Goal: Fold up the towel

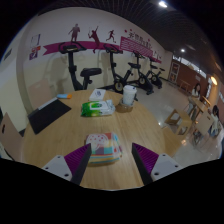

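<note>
A folded towel [104,148] with a pale, multi-coloured pattern lies on the wooden table [60,135], just ahead of my fingers and between their lines. My gripper [111,164] is open, its purple pads [76,158] spread wide to either side of the towel's near edge. The fingers hold nothing and do not touch the towel.
Farther back on the table lie a green-and-white pack [97,108], a small white box [98,94] and a white jug [129,96]. A dark mat [46,115] lies at the left. Exercise bikes [85,72] stand along the back wall.
</note>
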The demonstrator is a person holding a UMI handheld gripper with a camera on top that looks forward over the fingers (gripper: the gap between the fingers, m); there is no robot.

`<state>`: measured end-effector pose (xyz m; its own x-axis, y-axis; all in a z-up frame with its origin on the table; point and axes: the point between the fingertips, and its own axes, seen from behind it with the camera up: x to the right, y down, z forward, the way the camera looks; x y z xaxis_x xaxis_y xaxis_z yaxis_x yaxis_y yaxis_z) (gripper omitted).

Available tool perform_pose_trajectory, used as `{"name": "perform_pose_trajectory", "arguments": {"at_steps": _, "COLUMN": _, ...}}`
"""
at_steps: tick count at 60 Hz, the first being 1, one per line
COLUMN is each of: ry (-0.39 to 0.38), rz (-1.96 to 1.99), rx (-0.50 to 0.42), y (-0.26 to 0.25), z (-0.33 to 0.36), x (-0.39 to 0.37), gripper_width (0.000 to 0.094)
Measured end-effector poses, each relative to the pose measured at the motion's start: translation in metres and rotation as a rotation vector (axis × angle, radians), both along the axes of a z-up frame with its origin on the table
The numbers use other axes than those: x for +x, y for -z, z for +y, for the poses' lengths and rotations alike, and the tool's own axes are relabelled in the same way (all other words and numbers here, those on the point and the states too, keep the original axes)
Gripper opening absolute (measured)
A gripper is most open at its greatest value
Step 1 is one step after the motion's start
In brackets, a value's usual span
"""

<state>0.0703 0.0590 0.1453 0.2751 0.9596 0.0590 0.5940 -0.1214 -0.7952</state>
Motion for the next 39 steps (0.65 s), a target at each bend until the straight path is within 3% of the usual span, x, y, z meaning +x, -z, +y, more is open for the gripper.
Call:
{"name": "perform_pose_trajectory", "arguments": {"at_steps": 17, "ry": 0.032, "rz": -0.047, "rx": -0.062, "y": -0.056, "z": -0.049, "x": 0.131, "gripper_width": 0.0852}}
{"name": "perform_pose_trajectory", "arguments": {"at_steps": 39, "ry": -0.024, "rz": -0.026, "rx": -0.055, "y": -0.059, "z": -0.072, "x": 0.146, "gripper_width": 0.0858}}
